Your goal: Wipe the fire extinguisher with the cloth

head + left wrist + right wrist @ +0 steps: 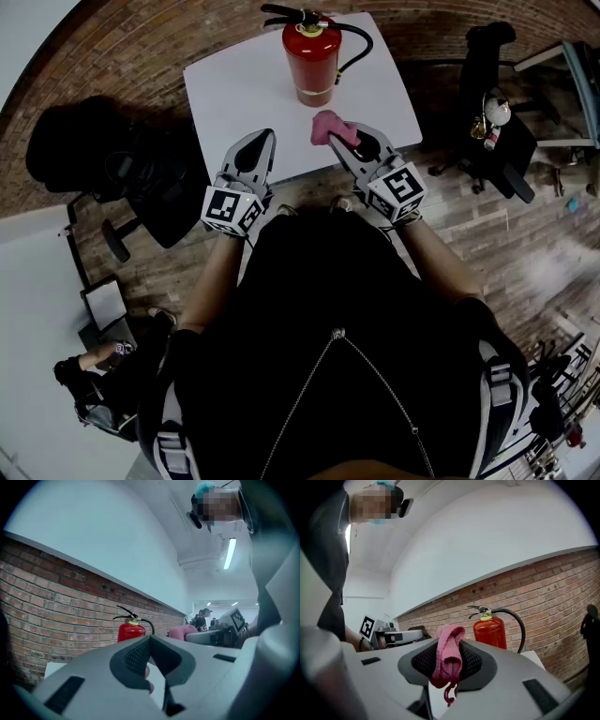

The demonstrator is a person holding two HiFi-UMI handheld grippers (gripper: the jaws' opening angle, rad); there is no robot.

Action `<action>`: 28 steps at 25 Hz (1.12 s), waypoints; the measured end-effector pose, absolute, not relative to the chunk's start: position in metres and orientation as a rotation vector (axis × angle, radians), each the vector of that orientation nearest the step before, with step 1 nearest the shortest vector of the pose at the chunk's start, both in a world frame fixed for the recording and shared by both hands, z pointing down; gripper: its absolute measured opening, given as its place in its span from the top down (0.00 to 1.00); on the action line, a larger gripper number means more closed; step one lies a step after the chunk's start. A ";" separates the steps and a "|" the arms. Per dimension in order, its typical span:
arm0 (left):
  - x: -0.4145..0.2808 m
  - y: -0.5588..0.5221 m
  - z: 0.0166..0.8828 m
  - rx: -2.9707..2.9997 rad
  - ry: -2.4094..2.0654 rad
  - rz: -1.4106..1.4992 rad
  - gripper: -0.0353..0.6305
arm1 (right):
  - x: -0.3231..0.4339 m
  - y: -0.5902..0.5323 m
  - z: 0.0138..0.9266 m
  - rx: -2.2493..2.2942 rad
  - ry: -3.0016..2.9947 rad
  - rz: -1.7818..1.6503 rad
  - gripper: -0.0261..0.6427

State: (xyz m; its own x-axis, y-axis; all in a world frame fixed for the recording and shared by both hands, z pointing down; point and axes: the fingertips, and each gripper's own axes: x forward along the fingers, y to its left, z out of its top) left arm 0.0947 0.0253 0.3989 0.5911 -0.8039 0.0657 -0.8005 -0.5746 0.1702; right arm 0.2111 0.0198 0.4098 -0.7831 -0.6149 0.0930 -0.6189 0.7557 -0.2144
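Note:
A red fire extinguisher point(312, 58) with a black hose stands upright on the far part of a white table point(244, 103). It also shows in the left gripper view point(131, 631) and the right gripper view point(490, 631). My right gripper point(349, 142) is shut on a pink cloth point(330, 127), held near the table's front edge, short of the extinguisher. The cloth point(448, 660) hangs out from between its jaws. My left gripper point(259, 150) is shut with nothing in it, over the table's front edge, left of the right one.
A brick-patterned wall point(56, 597) runs behind the table. Black office chairs stand left point(141, 178) and right point(497, 112) of the table on a wooden floor. People point(201, 618) stand far off in the room.

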 end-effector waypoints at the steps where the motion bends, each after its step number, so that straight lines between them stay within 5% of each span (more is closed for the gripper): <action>1: 0.091 0.027 0.399 2.638 -1.344 -0.026 0.92 | 0.208 0.021 0.411 1.035 -2.924 0.372 0.81; 28: -0.025 0.038 0.422 2.618 -1.235 0.004 0.92 | 0.180 -0.014 0.411 1.532 -2.683 0.288 0.81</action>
